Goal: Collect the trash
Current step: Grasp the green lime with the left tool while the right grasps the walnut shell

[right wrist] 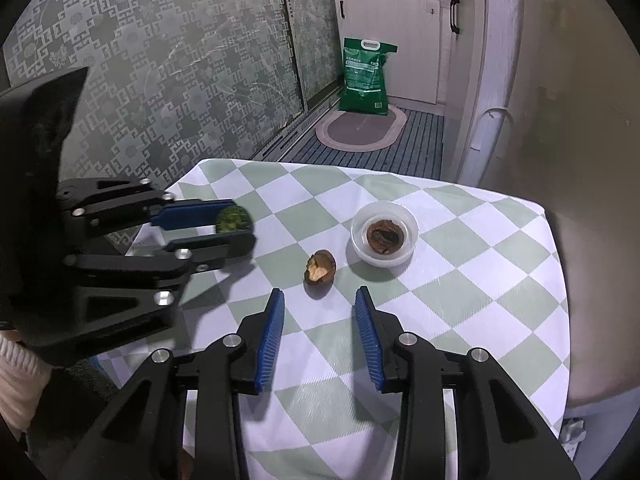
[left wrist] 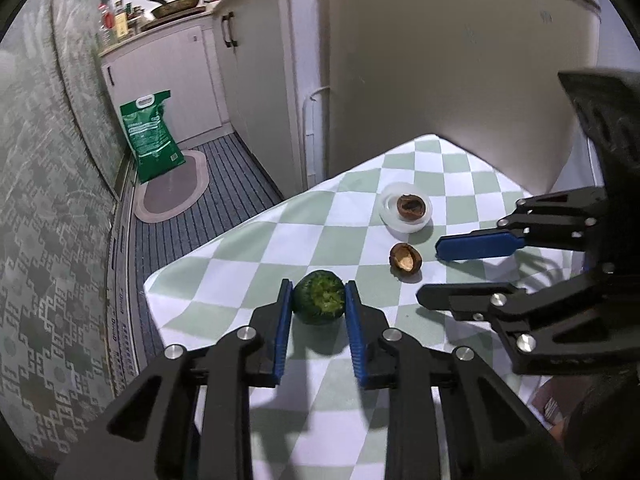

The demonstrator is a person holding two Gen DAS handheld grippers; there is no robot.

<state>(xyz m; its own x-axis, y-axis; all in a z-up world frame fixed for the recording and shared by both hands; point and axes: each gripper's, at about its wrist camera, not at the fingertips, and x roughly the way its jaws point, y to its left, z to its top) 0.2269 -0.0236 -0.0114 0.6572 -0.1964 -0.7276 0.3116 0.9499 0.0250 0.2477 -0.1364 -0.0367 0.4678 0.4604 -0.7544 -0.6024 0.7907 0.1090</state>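
Clamping the green fruit husk (left wrist: 319, 298) between its blue pads, the left gripper (left wrist: 318, 304) sits low centre in its own view, jaws pressed to both sides of the piece. Whether the husk has left the checkered cloth of the counter (left wrist: 248, 256) I cannot tell. The right gripper (right wrist: 319, 312) has its jaws apart, holding nothing, just short of a brown nutshell half (right wrist: 320, 266) at mid-frame. Beyond, to the upper right, a small white plastic bowl (right wrist: 384, 236) holds another shell half (right wrist: 383, 236).

Risks, as I judge them: the husk is round and looks soft, so the pads could squash it or let it roll out while it is carried — a tilt of the wrist would do it. The loose shell half is shallow and could skid on the cloth if one jaw meets it first.

Room is tight on the left: the husk lies near the counter's corner, where the cloth drops to the striped floor mat (left wrist: 224, 184). Between the shell and the bowl there is open cloth, and the two grippers stand close enough to clash.
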